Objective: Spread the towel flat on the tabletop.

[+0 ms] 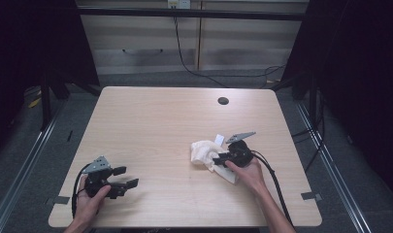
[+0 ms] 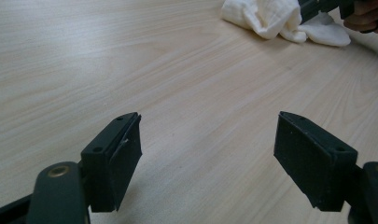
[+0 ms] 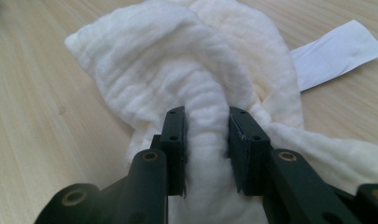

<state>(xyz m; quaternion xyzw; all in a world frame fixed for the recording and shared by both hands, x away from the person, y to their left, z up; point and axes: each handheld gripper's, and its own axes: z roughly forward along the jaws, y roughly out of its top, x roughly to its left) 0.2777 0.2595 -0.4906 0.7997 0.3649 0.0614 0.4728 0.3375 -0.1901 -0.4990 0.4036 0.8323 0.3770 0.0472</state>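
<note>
Seen from above, a person's two forearms enter from the bottom edge of the frame, each hand holding a black two-jaw gripper over a light wooden table [image 1: 150, 121]. At lower left, nearest the table's front edge, the left gripper [image 1: 124, 176] rests low over bare wood, its jaws spread wide apart with nothing between them. In the left gripper view, the same two black jaws stand far apart at the bottom corners, with plain wood grain between.

Right of centre in the high view, the right gripper [image 1: 218, 158] pinches a crumpled white cloth [image 1: 204, 151] that lies on the table. In the right gripper view, the jaws are closed onto a raised fold of the cloth [image 3: 177, 79], which bunches up between them. A white label [image 3: 336, 51] sticks out from the cloth at upper right.

Farther back, a round dark hole [image 1: 223, 101] sits near the table's far edge. Beyond it, a black cable [image 1: 184, 58] hangs in front of pale cabinets [image 1: 194, 39].
</note>
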